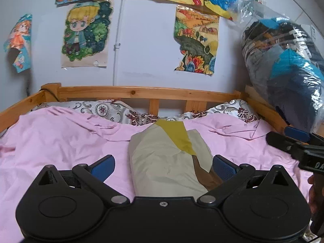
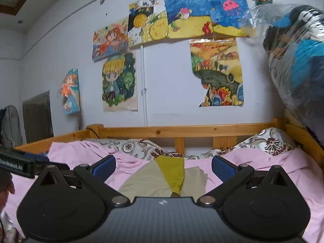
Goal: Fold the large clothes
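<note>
A folded beige garment (image 1: 158, 158) with an olive band and a brown strip lies flat on the pink sheet (image 1: 60, 137), lengthwise toward the headboard. My left gripper (image 1: 164, 167) hangs above its near end, jaws spread wide and open, nothing between the blue pads (image 1: 103, 167). In the right wrist view the same garment (image 2: 141, 180) sits just ahead of my right gripper (image 2: 163, 168), which is also open and holds nothing. The right gripper's fingers (image 1: 295, 133) show at the right edge of the left wrist view, off the cloth.
A wooden bed rail (image 1: 141, 93) runs across the back, with patterned pillows (image 1: 105, 109) under it. A clear plastic bag of clothes (image 1: 287, 68) bulges in from the right side. Drawings (image 1: 85, 34) hang on the wall. A fan (image 2: 10, 125) stands at far left.
</note>
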